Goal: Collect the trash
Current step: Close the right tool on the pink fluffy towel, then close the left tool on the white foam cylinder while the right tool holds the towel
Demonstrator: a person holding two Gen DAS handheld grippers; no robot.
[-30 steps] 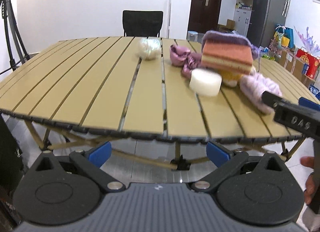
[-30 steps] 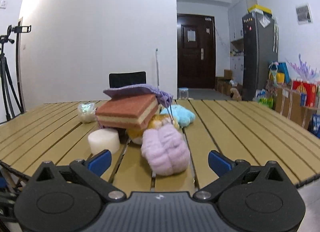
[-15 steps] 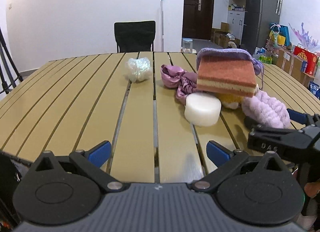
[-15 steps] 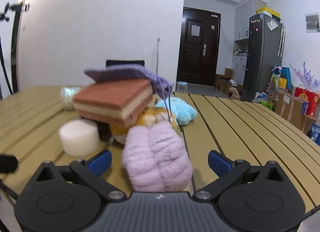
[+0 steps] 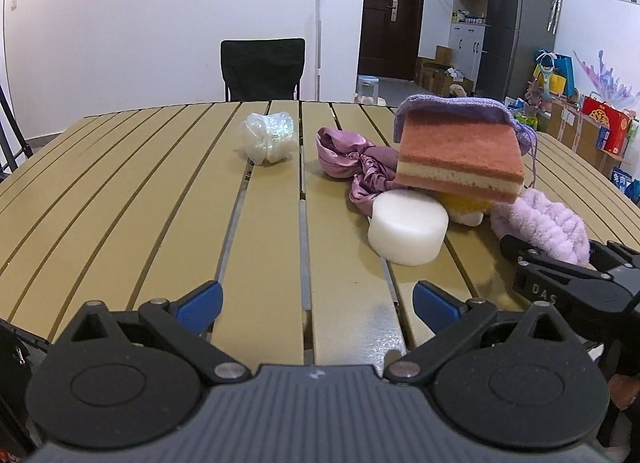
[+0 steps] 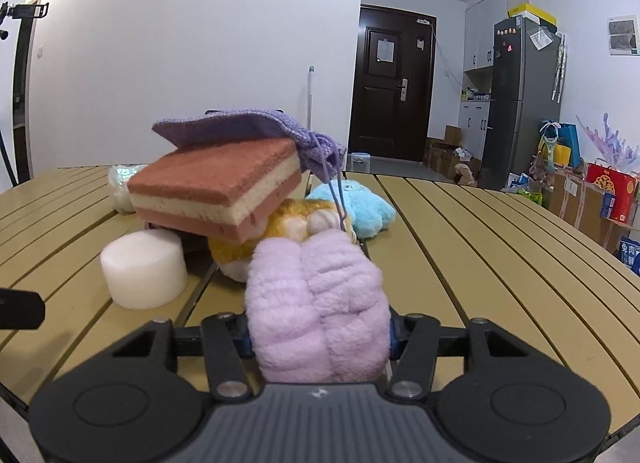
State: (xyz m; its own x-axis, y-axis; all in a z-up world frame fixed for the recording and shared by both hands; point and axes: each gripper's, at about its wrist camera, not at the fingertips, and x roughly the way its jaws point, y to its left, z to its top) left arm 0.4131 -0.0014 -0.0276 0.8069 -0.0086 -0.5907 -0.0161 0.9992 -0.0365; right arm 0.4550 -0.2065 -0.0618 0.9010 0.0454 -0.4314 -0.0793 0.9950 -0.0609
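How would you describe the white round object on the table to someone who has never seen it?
On the slatted table, find the pile under the tilted pink sponge. The white foam cylinder stands at its near left edge. Alone there, it is smooth, solid and plain white.

The slatted table (image 5: 160, 199) carries a white foam cylinder (image 5: 407, 232), crumpled plastic (image 5: 269, 136), purple satin cloth (image 5: 356, 161), and fluffy lilac item (image 6: 316, 303).

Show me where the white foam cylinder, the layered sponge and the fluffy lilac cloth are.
white foam cylinder (image 5: 408, 231): left wrist view, on its flat top face.
layered sponge (image 6: 216, 177): right wrist view, on its reddish top surface.
fluffy lilac cloth (image 6: 316, 303): right wrist view, on the middle of its plush bulk.
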